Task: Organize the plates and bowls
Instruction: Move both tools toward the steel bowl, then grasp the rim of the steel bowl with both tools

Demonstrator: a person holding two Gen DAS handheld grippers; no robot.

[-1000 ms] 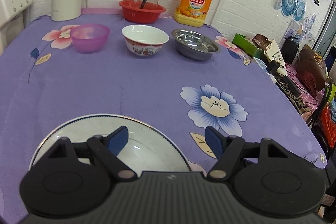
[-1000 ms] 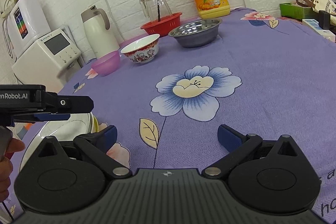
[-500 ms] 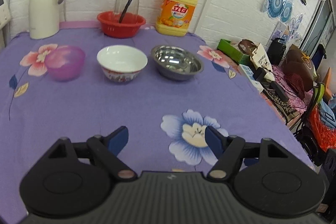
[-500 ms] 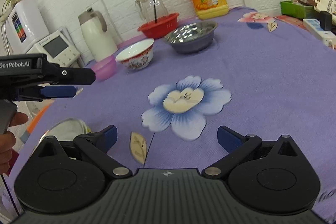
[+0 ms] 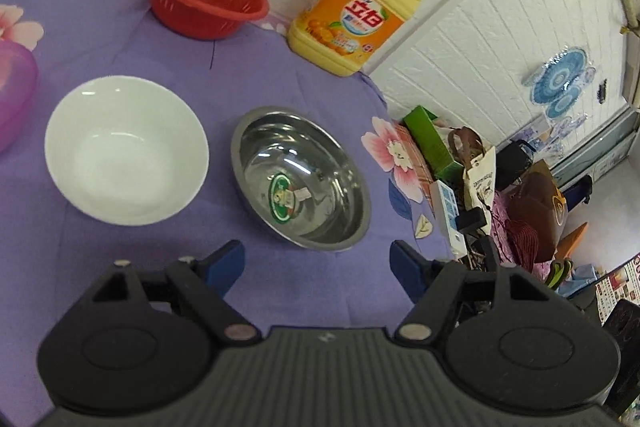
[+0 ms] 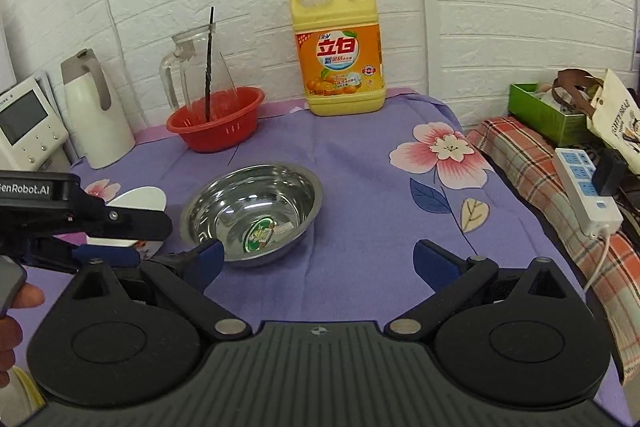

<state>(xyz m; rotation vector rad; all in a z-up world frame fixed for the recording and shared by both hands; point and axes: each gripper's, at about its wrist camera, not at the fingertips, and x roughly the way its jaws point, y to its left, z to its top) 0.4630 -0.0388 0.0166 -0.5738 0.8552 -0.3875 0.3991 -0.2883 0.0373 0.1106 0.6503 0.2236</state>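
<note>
The left gripper [image 5: 316, 263] is seen spread wide and empty at the bottom of the left wrist view, its blue fingertips [image 5: 224, 263] poised above the purple floral cloth [image 5: 120, 267]. The steel bowl [image 5: 300, 179] is framed just above the gap between them, at mid-frame, untouched by either finger. The white bowl [image 5: 126, 149] is set beside it at centre left, apart from the steel one, and a pink bowl [image 5: 14, 99] is cut by the left edge.

In the right wrist view, the right gripper [image 6: 320, 263] is likewise held wide open with nothing between its fingers. The steel bowl [image 6: 252, 211] is placed left of centre, its near rim just behind the left blue fingertip [image 6: 206, 261]; whether the two touch cannot be told. The left gripper [image 6: 108, 239] is seen side-on at the lower left, in front of the white bowl [image 6: 140, 197], most of which is hidden.

A green round sticker is stuck to the bottom of the steel bowl; its print is too small to be read. A yellow detergent jug [image 6: 340, 55] is stood against the brick wall at upper centre, its orange label marked "Liby" and "立白". The partial lettering "enRobot.AI" is shown on the left gripper's body. A red basket [image 6: 216, 119] with a glass jug [image 6: 192, 67] is set left of the detergent, and a white flask [image 6: 96, 111] farther left.
</note>
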